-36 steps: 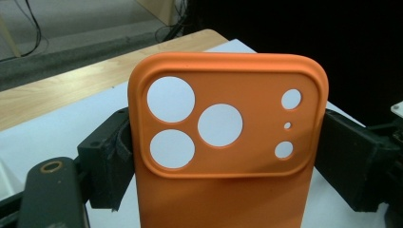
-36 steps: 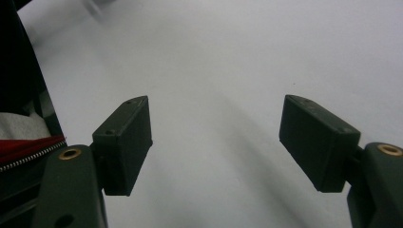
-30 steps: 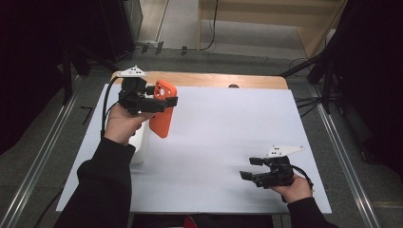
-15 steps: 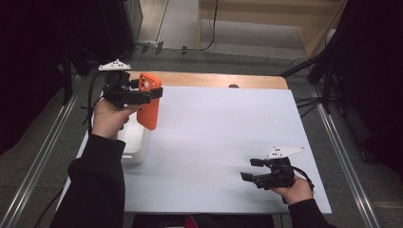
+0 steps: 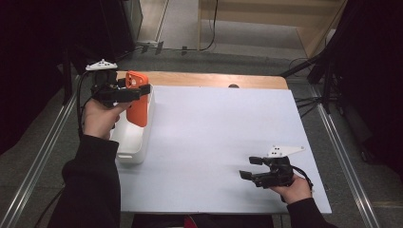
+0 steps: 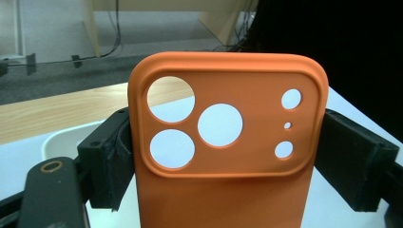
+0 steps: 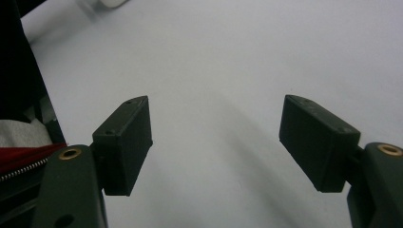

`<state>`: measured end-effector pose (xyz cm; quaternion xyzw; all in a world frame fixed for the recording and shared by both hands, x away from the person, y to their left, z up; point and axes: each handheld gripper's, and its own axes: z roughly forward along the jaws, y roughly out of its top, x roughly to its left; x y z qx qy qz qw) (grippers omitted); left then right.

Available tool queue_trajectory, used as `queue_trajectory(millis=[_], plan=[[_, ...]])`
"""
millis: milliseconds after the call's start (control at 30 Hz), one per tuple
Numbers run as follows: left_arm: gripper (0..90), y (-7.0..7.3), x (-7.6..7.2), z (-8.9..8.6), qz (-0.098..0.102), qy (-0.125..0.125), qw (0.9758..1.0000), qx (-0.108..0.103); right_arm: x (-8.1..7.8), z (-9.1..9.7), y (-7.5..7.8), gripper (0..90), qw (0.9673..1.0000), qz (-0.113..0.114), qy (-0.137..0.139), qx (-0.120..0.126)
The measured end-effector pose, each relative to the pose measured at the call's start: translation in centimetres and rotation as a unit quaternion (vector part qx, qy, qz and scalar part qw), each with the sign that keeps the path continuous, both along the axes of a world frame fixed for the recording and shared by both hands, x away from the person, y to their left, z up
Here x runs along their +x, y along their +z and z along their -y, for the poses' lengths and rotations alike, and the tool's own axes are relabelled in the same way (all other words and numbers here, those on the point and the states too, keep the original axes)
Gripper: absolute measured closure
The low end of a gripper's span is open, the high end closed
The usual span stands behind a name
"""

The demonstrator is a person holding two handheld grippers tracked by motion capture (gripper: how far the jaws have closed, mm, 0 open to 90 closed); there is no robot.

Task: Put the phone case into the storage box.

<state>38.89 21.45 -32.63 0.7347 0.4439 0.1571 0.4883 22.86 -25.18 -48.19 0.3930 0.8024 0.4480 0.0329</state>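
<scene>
orange phone case, one; white tray, one

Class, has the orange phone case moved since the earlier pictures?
Yes. The orange phone case, clamped in the left gripper, moved left, now over the white tray.

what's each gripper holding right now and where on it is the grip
The left gripper clamps the orange phone case by its two long side edges, just below the camera cutouts, above the white tray. The right gripper is open and holds nothing.
</scene>
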Motion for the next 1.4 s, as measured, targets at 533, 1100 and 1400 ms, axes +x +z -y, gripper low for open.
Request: queue_trajectory(millis=[533, 1100, 1400], plan=[[15.7, -0.7, 2.2, 0.0, 0.01, 0.057, 0.9983, 0.009, 0.3, -0.6, 0.0, 25.4, 0.9998, -0.004, 0.016, -0.008], [15.7, -0.7, 4.3, 0.5, 0.023, 0.092, 0.9949, 0.035, 0.2, -0.6, 0.0, 25.4, 0.9998, -0.004, 0.019, -0.004], [15.7, -1.1, 5.9, 0.9, 0.031, 0.115, 0.9922, 0.037, 0.2, -0.5, 0.1, 25.5, 0.9998, -0.002, 0.018, -0.002]])
